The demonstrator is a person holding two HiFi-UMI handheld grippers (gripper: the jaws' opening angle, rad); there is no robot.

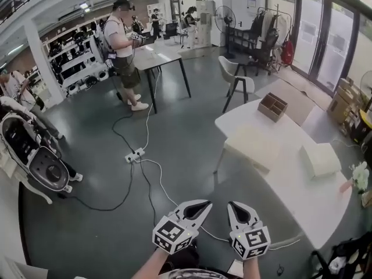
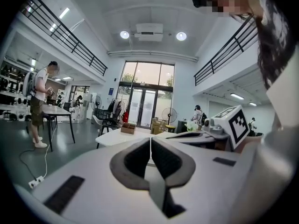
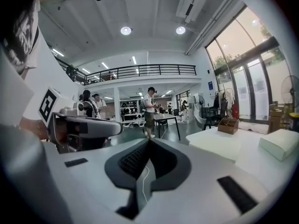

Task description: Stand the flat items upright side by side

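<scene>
Two flat white pads lie on the white table [image 1: 290, 185]: one [image 1: 253, 145] near its left side, one [image 1: 321, 158] further right. A wooden divider box [image 1: 272, 106] stands at the table's far end. Both grippers hang over the grey floor, well short of the table. My left gripper [image 1: 201, 206] is shut with nothing in it, its pads meeting in the left gripper view [image 2: 150, 140]. My right gripper [image 1: 235, 206] is shut and empty too [image 3: 149, 142]. The right gripper view shows the box [image 3: 228, 125] and one pad [image 3: 280, 143] off to the right.
A white cable and power strip [image 1: 135, 155] cross the floor ahead. A chair [image 1: 235, 80] stands beyond the table. A person [image 1: 123, 51] stands at a dark-legged table [image 1: 157, 60] far left. A stroller [image 1: 35, 156] is at the left edge. Flowers [image 1: 359, 176] sit at the table's right end.
</scene>
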